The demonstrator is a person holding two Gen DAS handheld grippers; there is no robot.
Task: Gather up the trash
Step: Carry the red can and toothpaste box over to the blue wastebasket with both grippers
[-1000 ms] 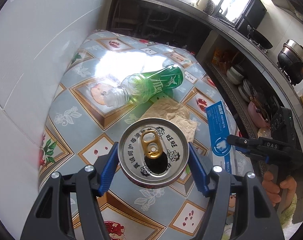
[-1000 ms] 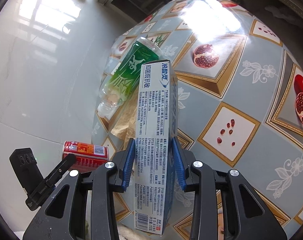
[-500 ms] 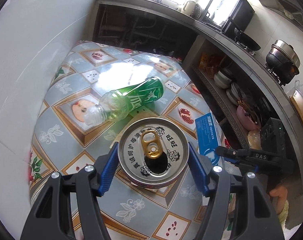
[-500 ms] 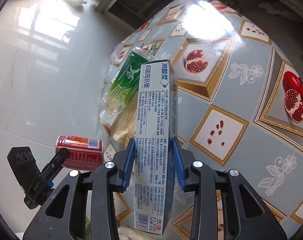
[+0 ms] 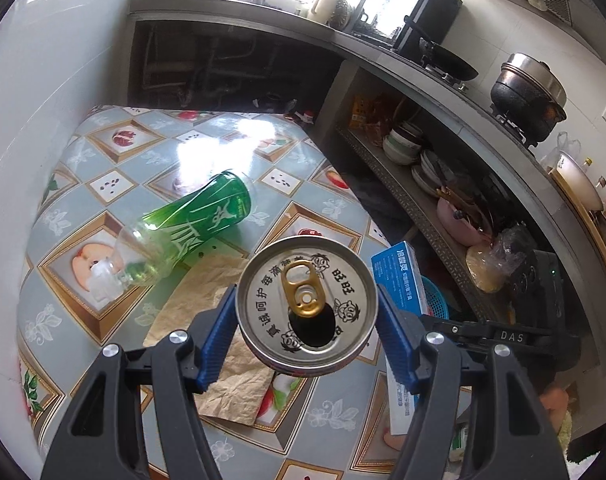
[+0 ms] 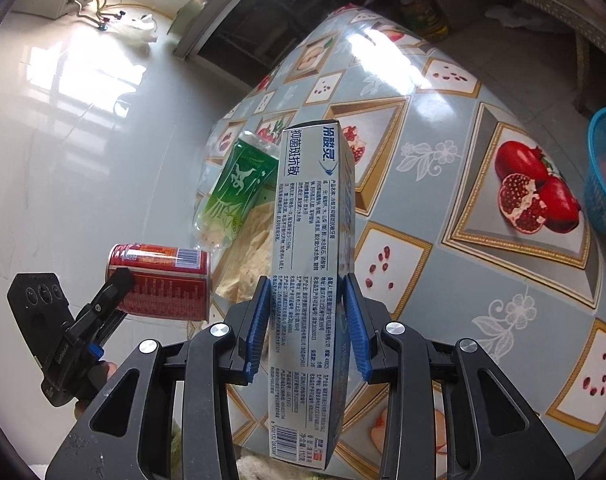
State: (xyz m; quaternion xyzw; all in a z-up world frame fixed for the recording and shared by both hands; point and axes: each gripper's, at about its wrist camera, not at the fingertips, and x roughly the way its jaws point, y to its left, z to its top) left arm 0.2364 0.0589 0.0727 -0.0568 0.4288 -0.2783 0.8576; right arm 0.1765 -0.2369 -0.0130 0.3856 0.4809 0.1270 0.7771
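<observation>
My left gripper is shut on a red drink can, its opened top facing the camera, held above the table; the can also shows in the right wrist view. My right gripper is shut on a long blue-and-white toothpaste box, held above the table; the box also shows in the left wrist view. A green plastic bottle lies on its side on the patterned tablecloth. A crumpled brown paper lies beside it, partly hidden under the can.
A blue plastic basket sits past the table's right edge. A white tiled wall borders the table on the left. Kitchen shelves with bowls and a counter with a pot stand behind the table.
Both grippers have lifted higher above the table with the can and the box still held. The bottle and the paper have not moved.
</observation>
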